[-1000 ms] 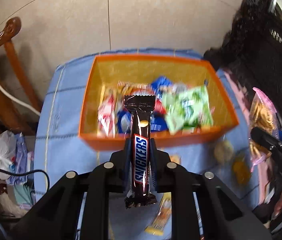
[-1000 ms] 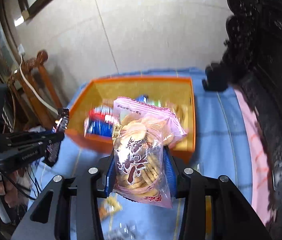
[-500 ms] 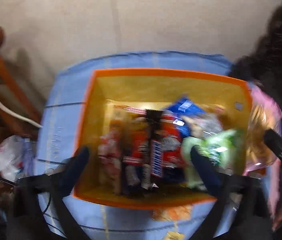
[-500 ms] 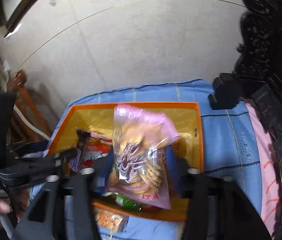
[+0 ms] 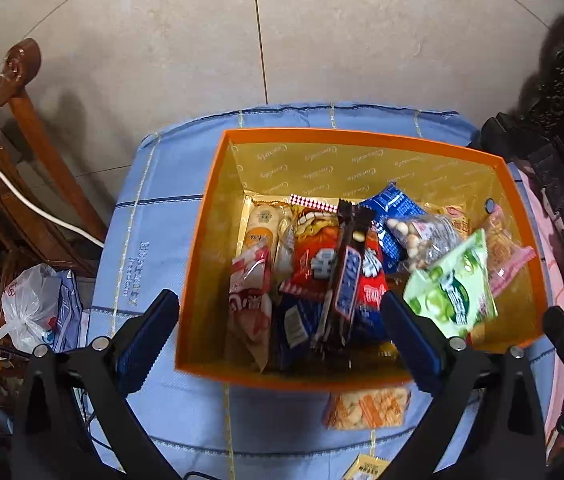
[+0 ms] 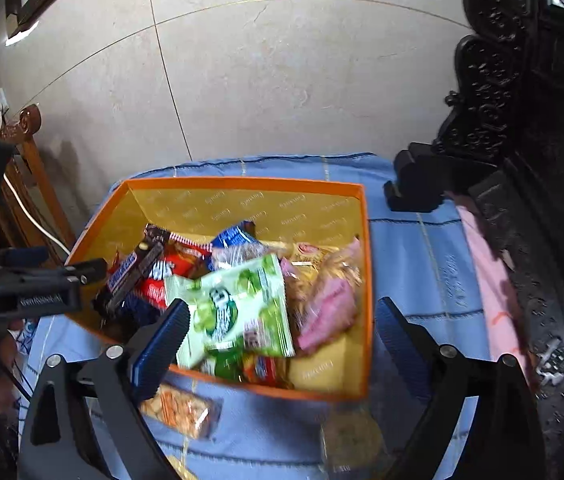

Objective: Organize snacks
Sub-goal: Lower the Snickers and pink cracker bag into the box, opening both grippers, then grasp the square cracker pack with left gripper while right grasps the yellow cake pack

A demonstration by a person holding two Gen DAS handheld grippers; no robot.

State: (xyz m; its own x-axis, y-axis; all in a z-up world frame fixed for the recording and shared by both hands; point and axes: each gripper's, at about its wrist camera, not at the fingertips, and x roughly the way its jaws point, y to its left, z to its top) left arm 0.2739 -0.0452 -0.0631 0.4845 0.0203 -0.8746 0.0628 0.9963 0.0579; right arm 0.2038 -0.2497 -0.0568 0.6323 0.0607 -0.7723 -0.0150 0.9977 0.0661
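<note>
Jaws on both tools have just been opening and stand wide with nothing between them: the left gripper (image 5: 279,320) and right gripper (image 6: 282,332) hang over the orange box (image 5: 201,240), likely to drop snacks inside. Beyond, the chocolate bar (image 5: 346,272) lies on the pile, the pink biscuit bag (image 6: 328,300) against the box's right wall.

1. Beige tiled floor (image 5: 322,40) with thin joints fills the far side.
2. Blue checked cloth (image 5: 153,216) covers the table.
3. Carved brown chair (image 5: 21,92) stands left (white cable draped over it).
4. Dark carved furniture (image 6: 530,120) rises right.
</note>
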